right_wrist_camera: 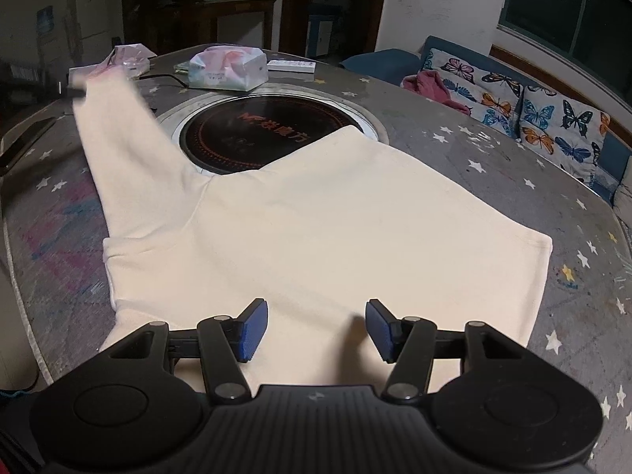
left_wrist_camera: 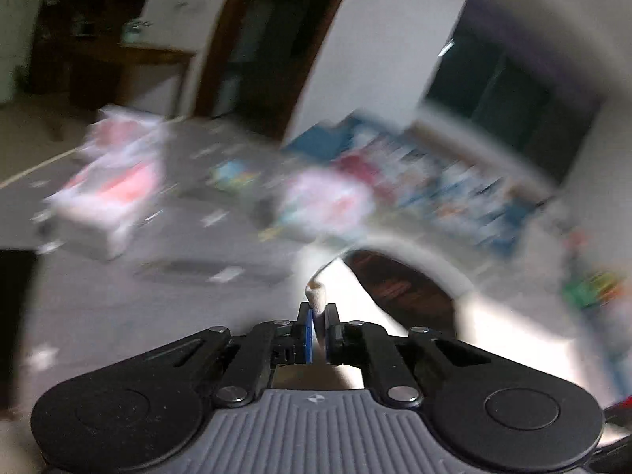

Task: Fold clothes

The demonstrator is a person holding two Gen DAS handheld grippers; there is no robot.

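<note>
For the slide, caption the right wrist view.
Open right gripper hovers over a cream sweatshirt spread on the starry table, one sleeve lifted.

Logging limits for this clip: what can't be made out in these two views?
- Left wrist view: table clutter is motion-blurred; the packages can't be identified.
- Left wrist view: the left tool pinches cream cloth; which garment part is unclear.
- Right wrist view: the sweater near edge is hidden under the right tool.
- Right wrist view: the sleeve cuff is blurred.

Your sweater (right_wrist_camera: 316, 229) lies flat on the table (right_wrist_camera: 454, 146), covering the near part of the inset hotplate (right_wrist_camera: 272, 126). Its sleeve (right_wrist_camera: 118, 138) extends toward the far left edge. A tissue pack (right_wrist_camera: 227, 67) sits at the far edge, behind the hotplate.
</note>
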